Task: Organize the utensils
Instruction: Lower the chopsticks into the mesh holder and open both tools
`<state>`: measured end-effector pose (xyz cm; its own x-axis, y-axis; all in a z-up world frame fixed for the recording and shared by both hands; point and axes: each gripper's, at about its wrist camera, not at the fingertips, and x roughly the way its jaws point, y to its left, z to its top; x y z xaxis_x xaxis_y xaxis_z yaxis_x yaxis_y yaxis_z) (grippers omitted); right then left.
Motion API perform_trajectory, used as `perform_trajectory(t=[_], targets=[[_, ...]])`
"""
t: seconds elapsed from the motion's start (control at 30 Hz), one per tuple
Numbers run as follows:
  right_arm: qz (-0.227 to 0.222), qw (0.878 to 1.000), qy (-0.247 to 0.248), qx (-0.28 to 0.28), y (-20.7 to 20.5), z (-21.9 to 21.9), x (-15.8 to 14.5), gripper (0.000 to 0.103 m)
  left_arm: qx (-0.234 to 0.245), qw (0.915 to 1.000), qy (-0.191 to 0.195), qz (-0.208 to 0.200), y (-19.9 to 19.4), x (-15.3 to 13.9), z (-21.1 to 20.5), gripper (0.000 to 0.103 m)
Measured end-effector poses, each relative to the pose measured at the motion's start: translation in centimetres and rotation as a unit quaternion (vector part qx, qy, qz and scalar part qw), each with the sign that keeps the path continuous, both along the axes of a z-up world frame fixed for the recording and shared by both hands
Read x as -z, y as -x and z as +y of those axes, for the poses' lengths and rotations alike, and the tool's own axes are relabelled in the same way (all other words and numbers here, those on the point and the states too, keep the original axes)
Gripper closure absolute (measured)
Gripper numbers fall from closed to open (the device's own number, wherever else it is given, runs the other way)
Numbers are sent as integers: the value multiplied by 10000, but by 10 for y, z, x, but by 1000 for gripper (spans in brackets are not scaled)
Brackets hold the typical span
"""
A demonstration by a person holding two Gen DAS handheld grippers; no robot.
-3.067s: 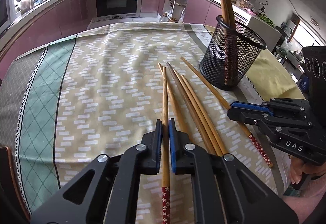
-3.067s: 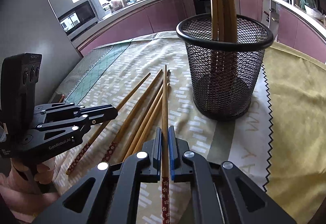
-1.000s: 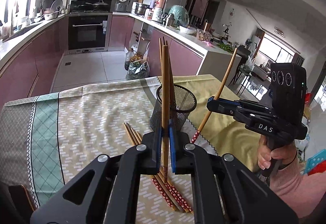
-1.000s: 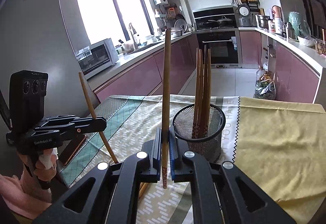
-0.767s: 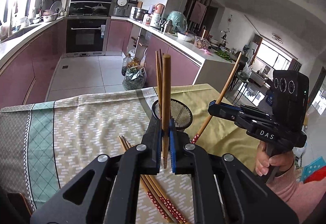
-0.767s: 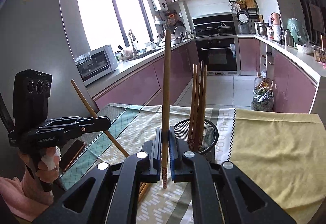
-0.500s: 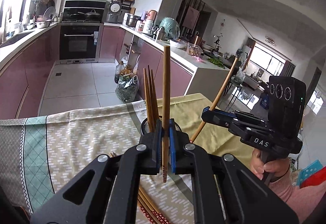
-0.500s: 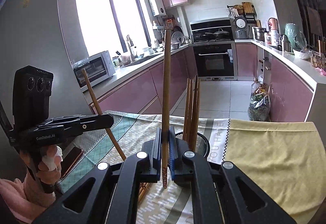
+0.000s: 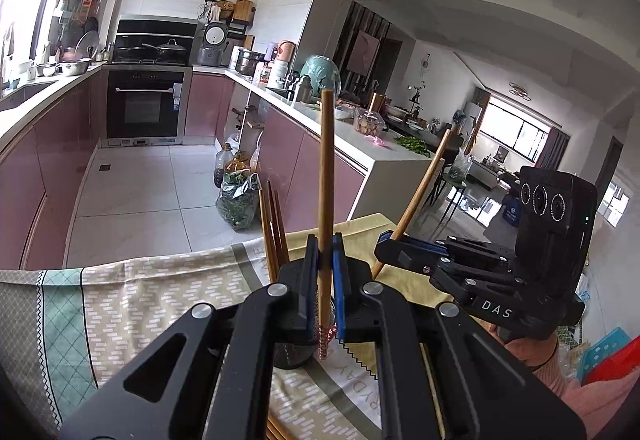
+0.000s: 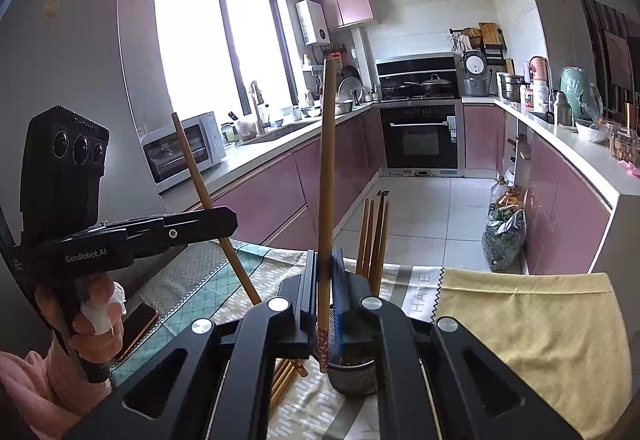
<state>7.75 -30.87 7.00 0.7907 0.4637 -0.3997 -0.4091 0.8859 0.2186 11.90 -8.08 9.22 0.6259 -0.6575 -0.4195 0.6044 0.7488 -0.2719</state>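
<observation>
Mesh holder (image 10: 352,376) mostly hidden behind right tool (image 10: 326,296)

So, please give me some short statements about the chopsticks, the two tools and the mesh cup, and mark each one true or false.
1. Each tool grips one chopstick. True: the left tool holds a chopstick, and the right tool holds another chopstick.
2. The mesh cup is empty. False: several chopsticks stand in it.
3. Both gripped chopsticks lie flat on the tablecloth. False: both are held up in the air, roughly upright.
4. More chopsticks lie on the tablecloth. True.
5. The left tool is open. False: it is shut on its chopstick.
</observation>
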Motion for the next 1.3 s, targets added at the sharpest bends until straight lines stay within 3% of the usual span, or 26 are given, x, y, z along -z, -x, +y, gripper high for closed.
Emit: perform_trajectory(t=[0.6, 0.9, 1.3], targets=[[-11, 10000, -22, 70, -19, -4, -3, 97, -50, 10000, 4, 16, -22, -11, -19, 96], [231, 9996, 129, 124, -34, 0, 11, 97, -181, 9986, -457, 168, -35, 6, -25, 96], [891, 9953, 371, 4, -55, 9, 47, 97, -42, 9916, -1185, 522, -48, 35, -36, 96]])
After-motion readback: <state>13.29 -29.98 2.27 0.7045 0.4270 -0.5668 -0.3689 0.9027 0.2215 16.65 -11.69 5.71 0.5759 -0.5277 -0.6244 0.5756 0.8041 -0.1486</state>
